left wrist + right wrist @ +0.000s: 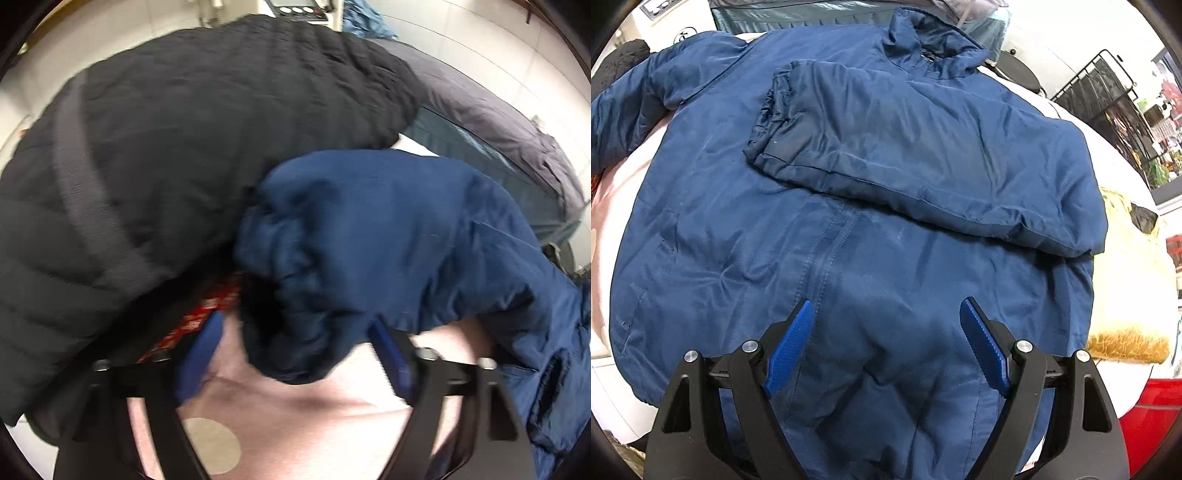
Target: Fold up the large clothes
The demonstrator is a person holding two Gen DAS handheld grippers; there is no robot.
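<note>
Blue jacket (849,229) spread flat, front up, on pale bed (613,206); one sleeve (923,162) already folded across chest, prob. first fold. Other sleeve cuff (295,295) between left gripper (295,354) fingers, jaws apart, nothing pinched. Right gripper (886,347) spread wide over hem, empty. Black puffer (184,147) piled beside. No legible labels/writing.

navy padded jacket (849,236) | spread flat, front up, zipped | one sleeve (923,155) folded across chest | other sleeve's cuff (295,295) bunched
</note>
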